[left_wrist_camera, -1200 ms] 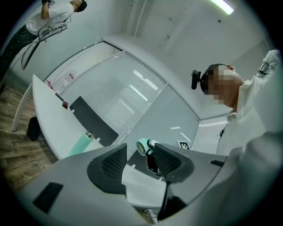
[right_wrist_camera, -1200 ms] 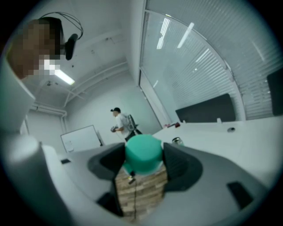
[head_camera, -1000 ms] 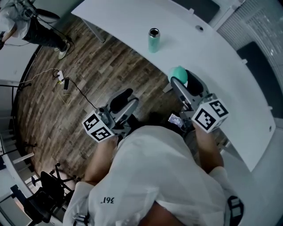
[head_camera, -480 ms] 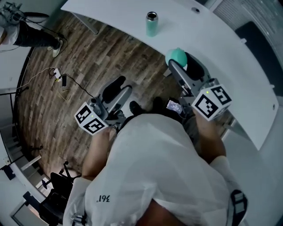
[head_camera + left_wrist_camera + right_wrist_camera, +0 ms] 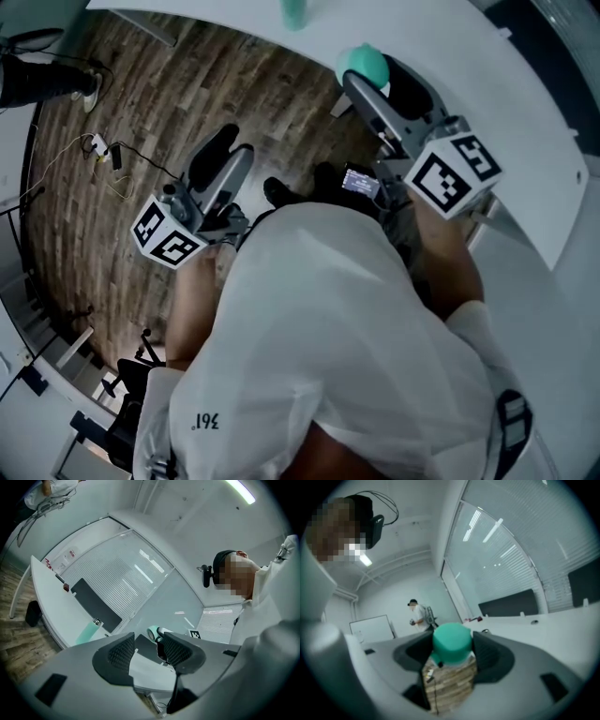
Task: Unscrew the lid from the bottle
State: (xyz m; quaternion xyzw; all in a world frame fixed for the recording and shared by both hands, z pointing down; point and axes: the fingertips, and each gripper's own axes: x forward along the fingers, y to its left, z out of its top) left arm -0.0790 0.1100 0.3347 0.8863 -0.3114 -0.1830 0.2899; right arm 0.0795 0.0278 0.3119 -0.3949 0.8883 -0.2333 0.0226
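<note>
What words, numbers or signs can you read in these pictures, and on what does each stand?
"361", upside down in the head view: on the person's white shirt.
Square black-and-white patterns, no letters: left marker cube, right marker cube.
Small lit screen: too small to read.

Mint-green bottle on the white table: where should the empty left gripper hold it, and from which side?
Probably mid-body, below the open metal mouth, coming level from the person's side. The mint-green cylindrical bottle stands upright on the white table, so its straight wall suits the open left gripper.
</note>
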